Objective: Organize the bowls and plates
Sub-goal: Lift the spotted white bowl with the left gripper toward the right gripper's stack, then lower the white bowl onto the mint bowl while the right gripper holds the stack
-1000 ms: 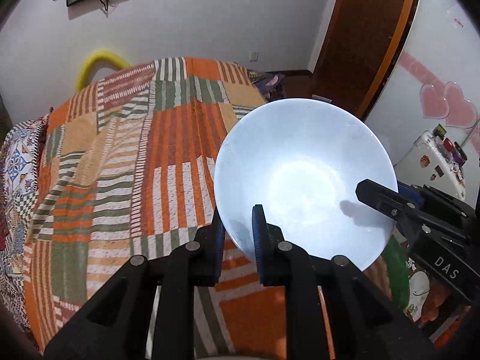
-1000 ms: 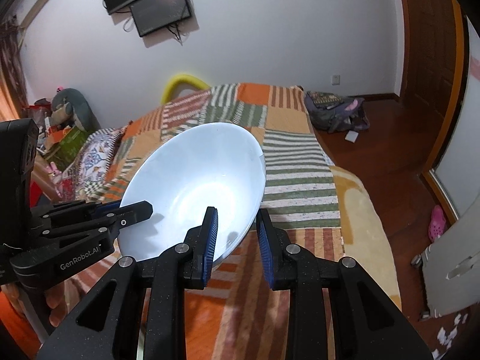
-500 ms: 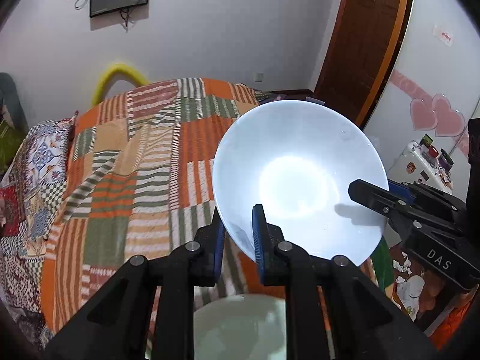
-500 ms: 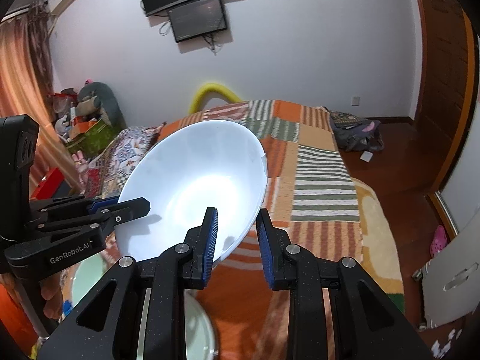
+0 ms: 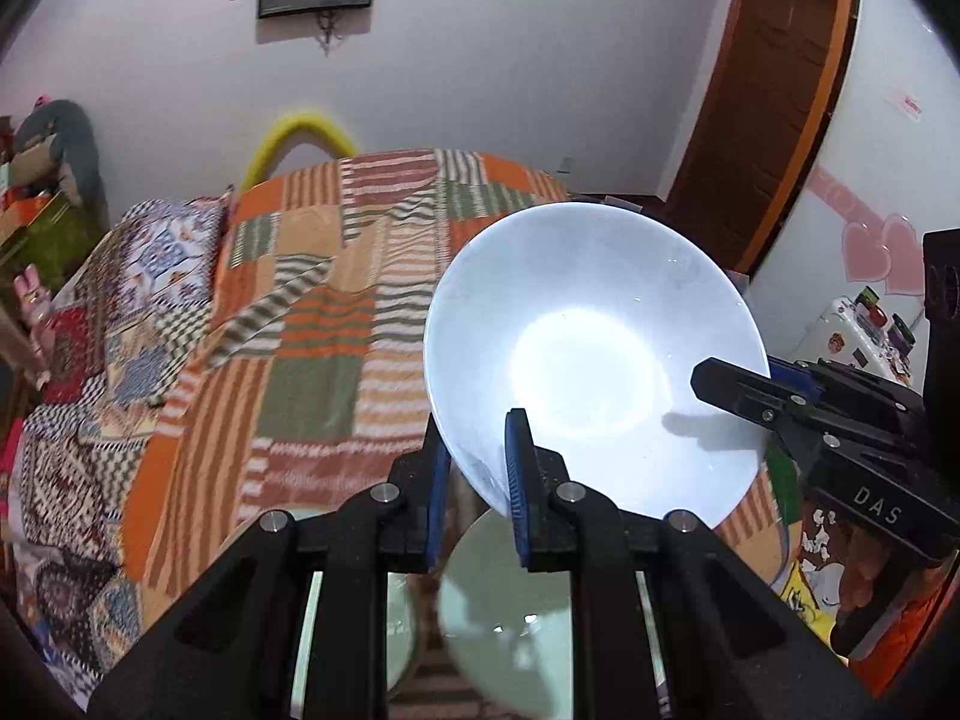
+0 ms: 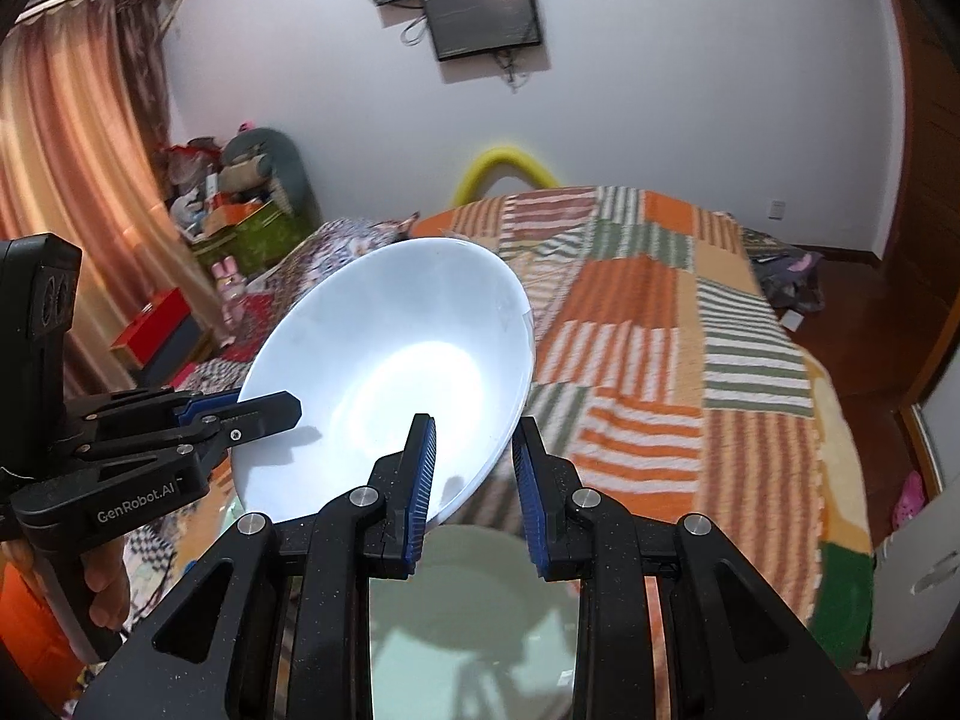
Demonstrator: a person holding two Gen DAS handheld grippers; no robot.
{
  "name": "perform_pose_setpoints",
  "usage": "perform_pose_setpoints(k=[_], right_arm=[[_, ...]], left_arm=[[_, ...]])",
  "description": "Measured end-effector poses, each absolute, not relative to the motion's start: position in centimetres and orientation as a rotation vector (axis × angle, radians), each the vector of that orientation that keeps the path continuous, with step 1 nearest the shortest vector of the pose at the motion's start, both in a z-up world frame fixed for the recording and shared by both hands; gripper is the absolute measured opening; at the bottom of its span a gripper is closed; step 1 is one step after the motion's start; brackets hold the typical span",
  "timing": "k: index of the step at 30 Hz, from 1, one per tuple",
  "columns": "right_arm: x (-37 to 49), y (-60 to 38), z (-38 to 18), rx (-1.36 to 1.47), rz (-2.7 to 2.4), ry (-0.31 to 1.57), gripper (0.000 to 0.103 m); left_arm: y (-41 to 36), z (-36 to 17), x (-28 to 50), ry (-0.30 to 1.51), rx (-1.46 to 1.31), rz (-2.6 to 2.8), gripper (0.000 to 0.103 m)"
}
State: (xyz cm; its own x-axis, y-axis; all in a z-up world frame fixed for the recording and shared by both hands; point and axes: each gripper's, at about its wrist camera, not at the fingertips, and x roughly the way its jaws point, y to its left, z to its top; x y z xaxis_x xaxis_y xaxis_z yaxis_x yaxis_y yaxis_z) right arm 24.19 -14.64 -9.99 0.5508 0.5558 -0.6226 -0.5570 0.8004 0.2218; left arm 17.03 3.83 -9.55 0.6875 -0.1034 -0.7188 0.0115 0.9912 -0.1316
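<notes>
A wide white bowl point(image 5: 591, 354) hangs in the air over the bed, held at two sides of its rim. My left gripper point(image 5: 477, 468) is shut on the bowl's near-left rim. My right gripper point(image 6: 474, 468) is shut on the bowl point(image 6: 390, 372) at its right rim. In each view the other gripper point(image 5: 738, 387) point(image 6: 264, 411) clamps the opposite rim. Below the bowl lie pale green plates point(image 5: 510, 606) point(image 6: 480, 594), partly hidden behind the gripper bodies.
A bed with an orange, green and white striped quilt point(image 5: 336, 324) fills the middle ground. Patterned pillows point(image 5: 90, 360) lie at its left. A wooden door point(image 5: 774, 90), a white appliance with stickers point(image 5: 852, 330), a wall screen point(image 6: 486, 18) and cluttered boxes point(image 6: 234, 216) ring the room.
Both grippers have carried the bowl back along the bed and slightly up. Pale green plates have come into view beneath it. The grips on the rim are unchanged.
</notes>
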Motion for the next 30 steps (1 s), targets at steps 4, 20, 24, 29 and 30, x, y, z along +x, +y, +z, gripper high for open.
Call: perform_pose_setpoints(k=[4,20,24,29,30], right_arm=[[23.3,-12.5,-10.5,-0.015,0.703,0.75,0.024],[19.6,-4.8,-14.0,-0.075,0.847,0.826,0.024],[19.2,-3.8,-15.1,-0.083,0.858,0.855,0.024],[19.0,-3.0,-16.4,-0.093,0.865,0.894,0.024],[19.0,-2.9,-16.7,-0.096,0.865,0.903,0.024]], left_arm=[[6.0,-9.8,14.9,0.811,-0.135,-0.024,0.017],[13.5,-14.0,9.5,0.865,-0.198,0.133,0.017],[14.7,-15.7,9.1,0.895,-0.217,0.154,0.017],[15.5,-17.6,8.9,0.924,-0.235,0.172,0.017],[15.6,-17.9,8.9,0.929,-0.236,0.174,0.017]])
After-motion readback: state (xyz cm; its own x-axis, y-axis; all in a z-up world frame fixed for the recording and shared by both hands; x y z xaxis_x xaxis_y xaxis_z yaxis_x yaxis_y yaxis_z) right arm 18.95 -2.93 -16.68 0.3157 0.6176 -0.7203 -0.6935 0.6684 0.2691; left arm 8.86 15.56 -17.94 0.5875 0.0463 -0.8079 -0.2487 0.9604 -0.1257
